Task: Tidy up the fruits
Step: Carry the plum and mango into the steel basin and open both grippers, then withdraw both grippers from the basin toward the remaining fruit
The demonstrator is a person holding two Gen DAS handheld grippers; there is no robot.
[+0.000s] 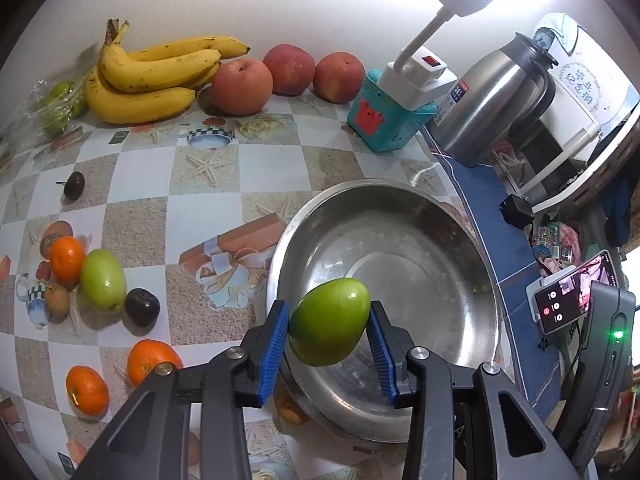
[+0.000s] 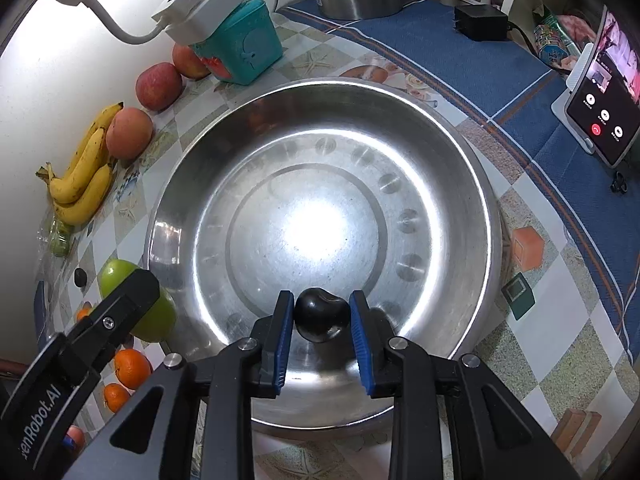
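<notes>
**Fruit and ware count**

Three apples (image 1: 241, 86); one banana bunch (image 1: 148, 76); three oranges (image 1: 67, 259); two loose green fruits (image 1: 329, 323); three dark plums (image 2: 320, 315); one steel basin (image 1: 440, 216); one bagged green bundle (image 1: 60, 102).

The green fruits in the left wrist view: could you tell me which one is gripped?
The green fruit over the steel basin, clamped by the left gripper; the other green fruit lies on the tablecloth.

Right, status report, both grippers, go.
Left gripper shut on green fruit, over the steel bowl. Right gripper shut on dark fruit. Bowl empty, nothing blocking.
</notes>
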